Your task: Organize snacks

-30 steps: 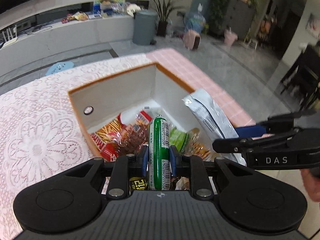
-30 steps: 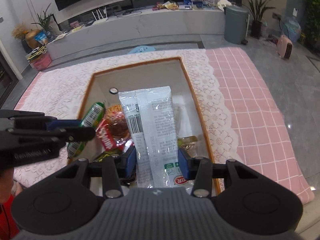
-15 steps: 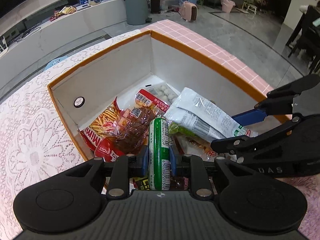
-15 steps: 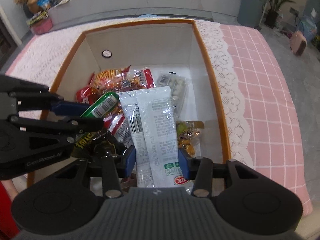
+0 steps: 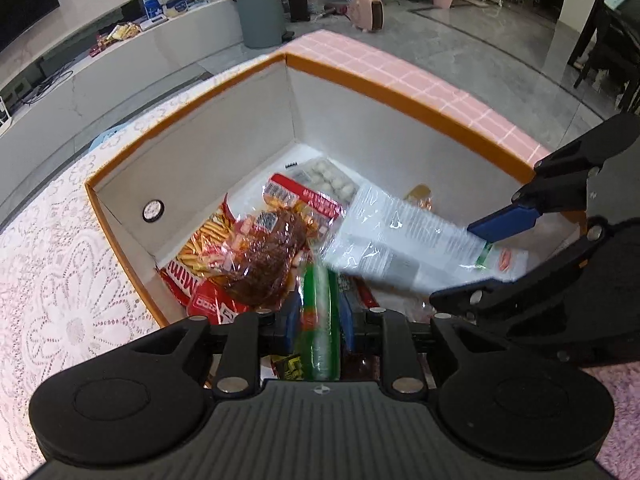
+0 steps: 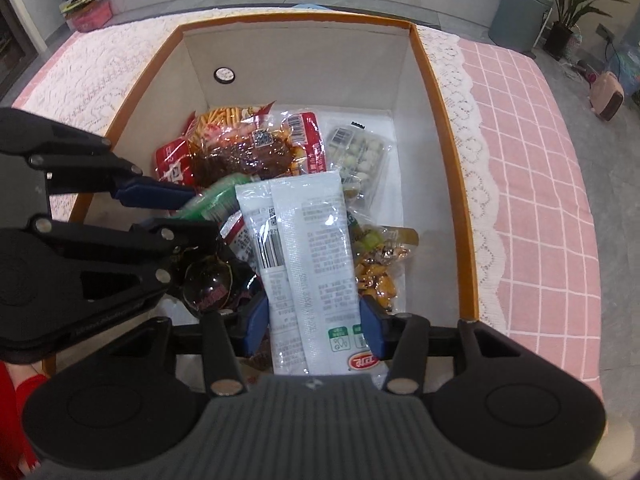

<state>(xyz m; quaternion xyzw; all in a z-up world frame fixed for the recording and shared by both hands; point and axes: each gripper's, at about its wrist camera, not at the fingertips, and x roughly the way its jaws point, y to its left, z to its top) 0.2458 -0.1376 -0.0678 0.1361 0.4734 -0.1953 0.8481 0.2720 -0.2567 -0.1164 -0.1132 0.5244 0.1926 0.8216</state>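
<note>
An orange-rimmed white box (image 5: 400,92) (image 6: 444,120) holds several snacks. My left gripper (image 5: 320,316) (image 6: 192,208) reaches into its near left corner. Its jaws are opening, and a green tube (image 5: 318,320) (image 6: 216,200) stands blurred between the blue pads, slipping loose. Beside it, my right gripper (image 6: 314,316) (image 5: 452,264) points down into the box. Its jaws are opening too. A long white packet (image 6: 308,248) (image 5: 400,244) still lies between them, with its far end resting on the pile. A thin gap shows at the left pad.
The pile includes a red stick-snack bag (image 5: 200,248), a clear bag of brown snacks (image 6: 240,156), a tray of pale balls (image 6: 360,152) and yellow candies (image 6: 376,276). The box stands on white lace (image 5: 52,280) over a pink checked cloth (image 6: 540,160).
Both grippers sank from above the box down into it. The tube and the packet came down onto the pile, and both pairs of jaws have eased apart.
</note>
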